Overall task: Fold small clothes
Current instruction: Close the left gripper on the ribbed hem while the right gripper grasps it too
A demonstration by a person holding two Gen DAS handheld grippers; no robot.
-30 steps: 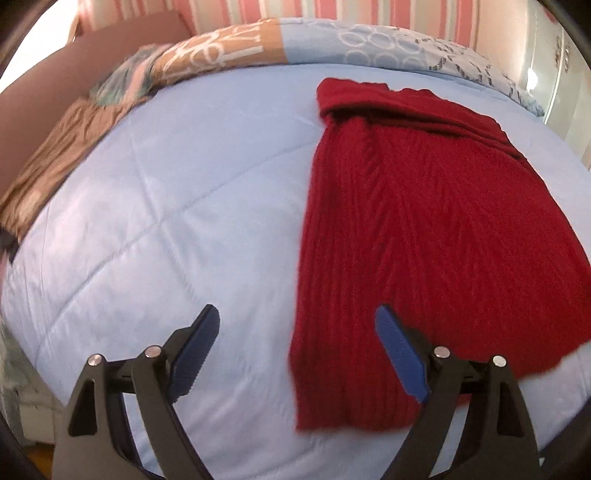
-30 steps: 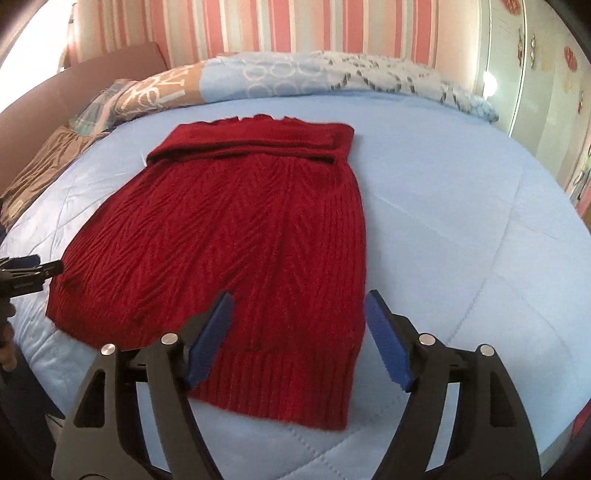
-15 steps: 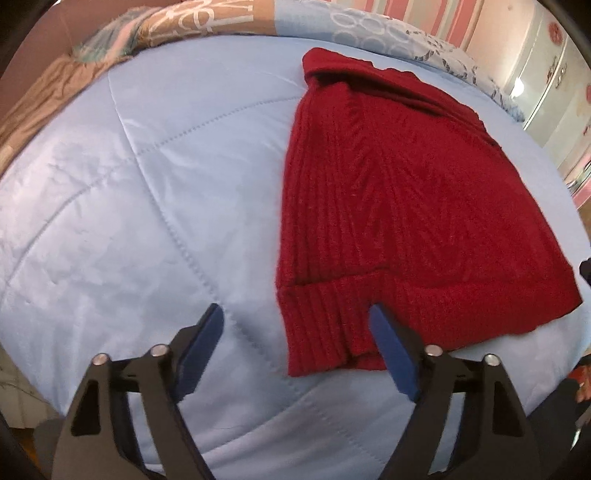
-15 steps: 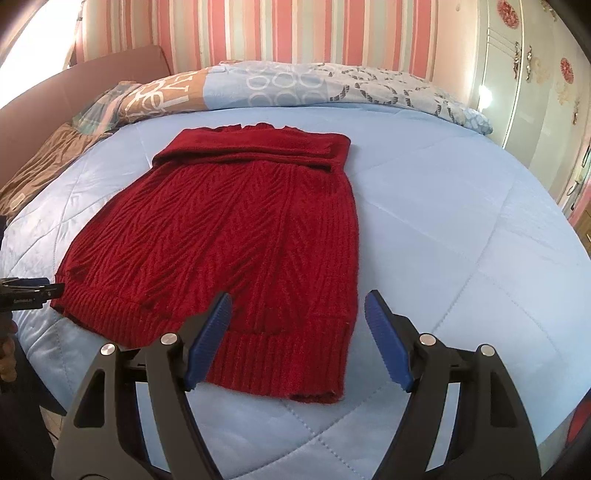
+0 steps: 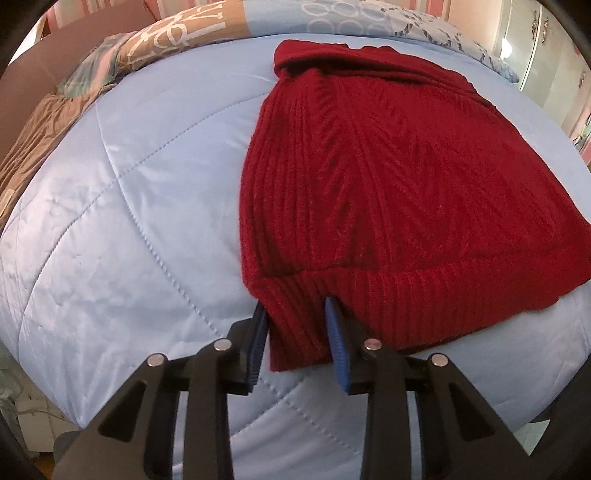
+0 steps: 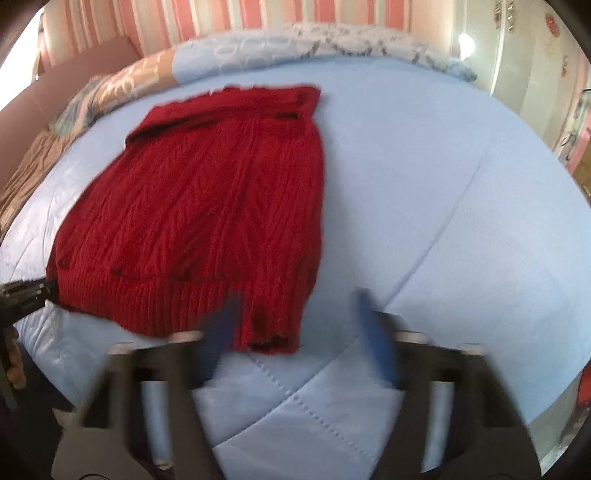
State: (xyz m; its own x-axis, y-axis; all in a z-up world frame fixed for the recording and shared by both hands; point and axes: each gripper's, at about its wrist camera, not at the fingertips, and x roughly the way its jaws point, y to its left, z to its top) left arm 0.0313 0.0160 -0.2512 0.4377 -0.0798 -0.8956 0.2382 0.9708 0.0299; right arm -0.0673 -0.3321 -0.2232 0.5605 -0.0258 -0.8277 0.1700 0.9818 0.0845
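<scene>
A red knitted sweater (image 5: 399, 177) lies flat on the light blue quilt (image 5: 122, 229), its top edge folded over at the far end. My left gripper (image 5: 297, 343) has its blue pads on either side of the near left corner of the ribbed hem, partly closed around it. In the right wrist view the sweater (image 6: 207, 206) lies to the left. My right gripper (image 6: 299, 328) is open, blurred by motion, with the hem's near right corner between its fingers. The left gripper shows at the left edge (image 6: 26, 291) by the hem.
Patterned pillows (image 5: 229, 26) line the far end of the bed below a pink striped wall (image 6: 229, 18). A brown blanket (image 5: 26, 155) lies at the far left. A white wardrobe (image 6: 528, 59) stands to the right. The bed's near edge (image 5: 147, 439) drops off below the grippers.
My left gripper has moved forward onto the hem's left corner and narrowed around it. My right gripper has moved forward and down to the hem's right corner, still open.
</scene>
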